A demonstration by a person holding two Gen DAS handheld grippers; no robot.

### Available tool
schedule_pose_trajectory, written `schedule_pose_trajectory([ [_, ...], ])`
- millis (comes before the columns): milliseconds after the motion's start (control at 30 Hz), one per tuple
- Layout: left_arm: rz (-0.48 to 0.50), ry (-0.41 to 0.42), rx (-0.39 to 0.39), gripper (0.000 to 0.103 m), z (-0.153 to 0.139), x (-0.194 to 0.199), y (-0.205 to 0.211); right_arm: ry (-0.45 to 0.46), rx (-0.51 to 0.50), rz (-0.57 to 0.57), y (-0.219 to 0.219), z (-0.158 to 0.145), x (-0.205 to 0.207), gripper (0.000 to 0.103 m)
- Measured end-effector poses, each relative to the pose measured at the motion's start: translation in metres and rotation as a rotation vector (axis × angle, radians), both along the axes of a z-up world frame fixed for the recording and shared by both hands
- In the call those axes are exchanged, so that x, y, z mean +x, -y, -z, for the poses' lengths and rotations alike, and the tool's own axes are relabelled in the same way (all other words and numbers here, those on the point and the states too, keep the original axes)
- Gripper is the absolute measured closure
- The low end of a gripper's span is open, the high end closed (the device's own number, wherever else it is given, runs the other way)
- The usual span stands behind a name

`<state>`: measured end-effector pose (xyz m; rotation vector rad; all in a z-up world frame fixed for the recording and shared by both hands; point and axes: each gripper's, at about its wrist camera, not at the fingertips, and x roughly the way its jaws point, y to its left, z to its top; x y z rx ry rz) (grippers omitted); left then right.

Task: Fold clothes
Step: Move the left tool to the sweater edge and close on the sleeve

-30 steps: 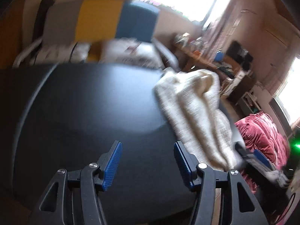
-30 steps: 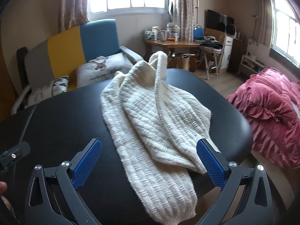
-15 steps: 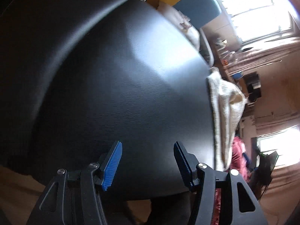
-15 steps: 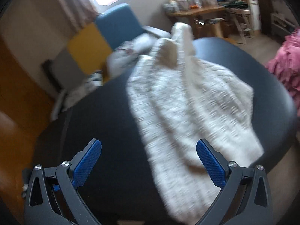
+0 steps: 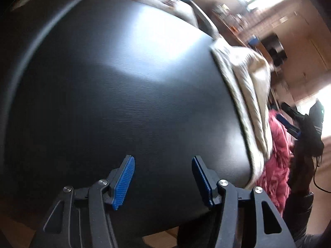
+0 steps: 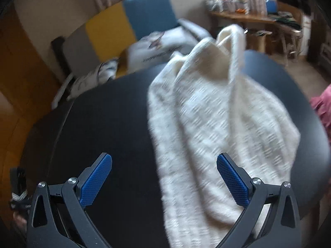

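The left gripper (image 5: 163,177) hovered over a bare stretch of the black table (image 5: 115,95), its blue-padded fingers (image 5: 124,178) set moderately apart with nothing between them. Ahead of it and far off to its right, the cream knitted sweater (image 5: 246,86) lay bunched along the table's right edge, well apart from the fingertips, one end hanging over the rim. Beyond that edge, further right still, a crumpled pink cover (image 5: 277,155) showed, and the right gripper's blue pad could be seen at the far right of the left wrist view, dark and partly blurred.

The right gripper (image 6: 164,177) stood spread wide and empty. Its left finger (image 6: 96,178) was over bare table (image 6: 107,124); its right finger (image 6: 232,180) hung above the near part of the sweater (image 6: 206,128), though the blur made it hard to tell whether it touched the knit. The sweater ran from between the fingers forward and to the right, heaped in loose folds, with a raised loop of cloth at its far end and its near end drooping over the table's front rim. Ahead and to the left of this gripper stood a sofa (image 6: 128,24) with grey, yellow and blue panels and printed cushions (image 6: 163,49). Ahead to the right was a cluttered wooden desk (image 6: 248,18), and the pink cover (image 6: 322,107) peeked in at the far right.
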<state>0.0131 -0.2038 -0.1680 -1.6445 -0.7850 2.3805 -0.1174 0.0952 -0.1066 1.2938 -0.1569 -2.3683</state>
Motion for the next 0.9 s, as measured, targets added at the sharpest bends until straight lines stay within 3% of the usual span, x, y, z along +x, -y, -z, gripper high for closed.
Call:
schedule_pose_trajectory([
  [167, 0.14, -0.04, 0.04, 0.045, -0.018, -0.032, -0.064, 0.081, 0.008, 0.075, -0.024, 0.031, 0.012, 0.0],
  [267, 0.178, -0.06, 0.16, 0.045, -0.027, -0.061, -0.102, 0.115, -0.062, 0.158, -0.058, 0.043, 0.03, 0.0],
  [367, 0.192, 0.003, 0.326, 0.045, -0.02, -0.094, -0.137, 0.112, -0.098, 0.204, -0.084, 0.045, 0.053, 0.0],
  [567, 0.151, 0.138, 0.383, 0.046, 0.005, -0.132, -0.187, 0.093, -0.041, 0.259, -0.116, 0.047, 0.084, 0.0],
  [900, 0.072, 0.224, 0.375, 0.046, 0.03, -0.138, -0.191, 0.086, -0.084, 0.331, -0.13, 0.055, 0.085, 0.0],
])
